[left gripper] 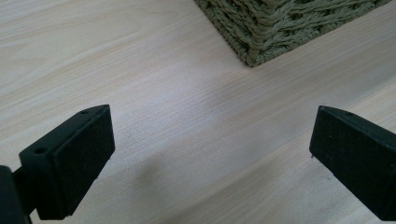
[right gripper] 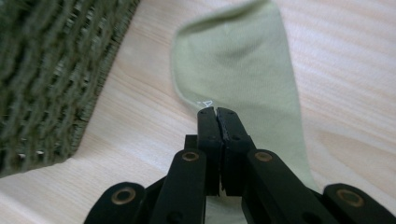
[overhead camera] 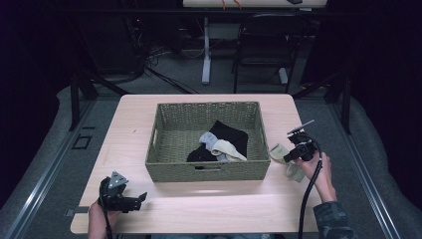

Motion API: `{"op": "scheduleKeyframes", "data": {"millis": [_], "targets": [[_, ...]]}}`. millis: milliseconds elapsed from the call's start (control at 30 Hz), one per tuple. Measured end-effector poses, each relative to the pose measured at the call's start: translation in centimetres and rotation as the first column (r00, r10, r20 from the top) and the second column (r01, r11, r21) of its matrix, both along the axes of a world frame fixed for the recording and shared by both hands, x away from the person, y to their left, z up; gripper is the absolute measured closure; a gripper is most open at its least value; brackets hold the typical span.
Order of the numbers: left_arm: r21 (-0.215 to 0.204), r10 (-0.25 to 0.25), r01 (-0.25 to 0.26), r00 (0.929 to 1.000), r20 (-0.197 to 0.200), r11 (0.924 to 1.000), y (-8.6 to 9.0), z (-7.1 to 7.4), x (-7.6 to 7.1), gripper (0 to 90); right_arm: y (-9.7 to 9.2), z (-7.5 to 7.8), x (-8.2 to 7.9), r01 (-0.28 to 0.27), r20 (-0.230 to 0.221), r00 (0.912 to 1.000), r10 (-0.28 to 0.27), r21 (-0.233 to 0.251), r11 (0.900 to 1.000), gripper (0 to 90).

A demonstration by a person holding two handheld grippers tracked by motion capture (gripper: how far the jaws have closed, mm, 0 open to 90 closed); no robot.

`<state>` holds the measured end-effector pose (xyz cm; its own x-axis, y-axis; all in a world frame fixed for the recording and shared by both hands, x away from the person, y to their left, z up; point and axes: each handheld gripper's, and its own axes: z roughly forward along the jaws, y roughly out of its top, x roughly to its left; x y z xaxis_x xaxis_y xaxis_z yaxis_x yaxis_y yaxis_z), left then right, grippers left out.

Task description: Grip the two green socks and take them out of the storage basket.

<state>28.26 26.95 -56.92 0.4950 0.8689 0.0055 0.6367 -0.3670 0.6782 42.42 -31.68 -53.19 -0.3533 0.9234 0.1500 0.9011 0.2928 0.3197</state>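
**Right tongs on pale green sock beside basket**

High view: my right gripper (overhead camera: 294,152) pinches the pale green sock (overhead camera: 278,151) on the table (overhead camera: 209,204), just right of the wicker basket (overhead camera: 206,172).

Left gripper view: my left gripper (left gripper: 208,154) is spread wide, holding nothing.

Right gripper view: jaws clenched on the sock's edge. Likely next: lift it over the rim.

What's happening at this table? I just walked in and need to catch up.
A person works two handheld grippers beside a woven basket holding dark and light socks. The right gripper is shut on a pale green sock lying on the table right of the basket. The left gripper rests open near the basket's front left corner.
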Motion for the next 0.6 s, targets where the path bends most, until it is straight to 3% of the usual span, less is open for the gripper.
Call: {"op": "scheduleKeyframes", "data": {"millis": [100,167,233,300,467,600], "targets": [[0.004,-0.004,0.004,1.0,0.0,1.0,0.0,0.0,0.0,0.0,-0.2,-0.2,0.1,-0.022,-0.022,0.9995,0.022,-0.006,0.9997,87.5],[0.0,-0.002,0.002,1.0,0.001,1.0,0.0,0.0,0.0,0.0,-0.2,0.1,0.0,-0.023,-0.017,0.9996,0.023,-0.005,0.9997,81.4],[0.004,-0.004,0.004,1.0,0.0,1.0,0.0,0.0,0.0,0.0,-0.1,0.8,-0.2,-0.013,0.011,0.9999,0.013,0.014,0.9998,75.5],[0.003,-0.005,0.005,1.0,0.001,1.0,0.0,0.0,0.0,0.0,-0.2,1.9,-0.4,-0.046,0.015,0.9989,0.045,0.013,0.9989,66.8],[0.002,-0.001,0.001,1.0,0.0,1.0,0.0,0.0,0.0,0.0,0.1,3.9,-0.9,-0.058,0.068,0.9962,0.054,0.053,0.9969,47.2],[0.002,-0.003,0.003,1.0,0.001,1.0,-0.1,0.0,0.0,0.0,0.0,6.0,-0.9,-0.076,0.096,0.9928,0.072,0.035,0.9965,36.4]]}}
